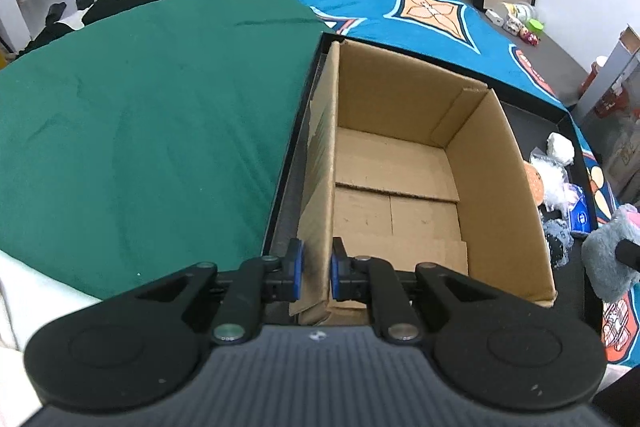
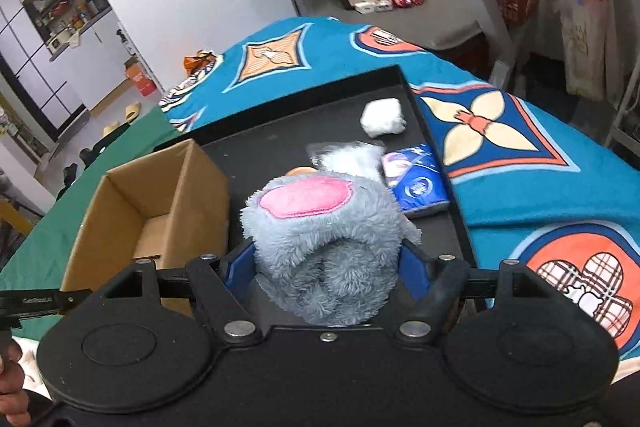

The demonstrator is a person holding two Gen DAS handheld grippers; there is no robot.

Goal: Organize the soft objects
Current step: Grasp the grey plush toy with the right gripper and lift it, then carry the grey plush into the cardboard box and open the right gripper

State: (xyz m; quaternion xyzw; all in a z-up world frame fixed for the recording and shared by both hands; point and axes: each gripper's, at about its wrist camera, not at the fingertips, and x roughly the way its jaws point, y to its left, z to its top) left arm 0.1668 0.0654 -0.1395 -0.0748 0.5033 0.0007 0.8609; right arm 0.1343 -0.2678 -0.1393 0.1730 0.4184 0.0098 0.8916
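Inside cardboard box (image 1: 400,163): bare floor (flaps).

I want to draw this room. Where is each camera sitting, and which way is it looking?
Left wrist: on the left gripper, looking down into the cardboard box, jaws pinching its wall.
Right wrist: on the right gripper, looking down over the grey plush toy it holds; a hand shows.
Both see the box and black tray.

The grey plush toy (image 2: 326,247) hides most of the orange item (image 2: 301,171) (identity unclear) and the blue packet's (image 2: 416,183) left edge.
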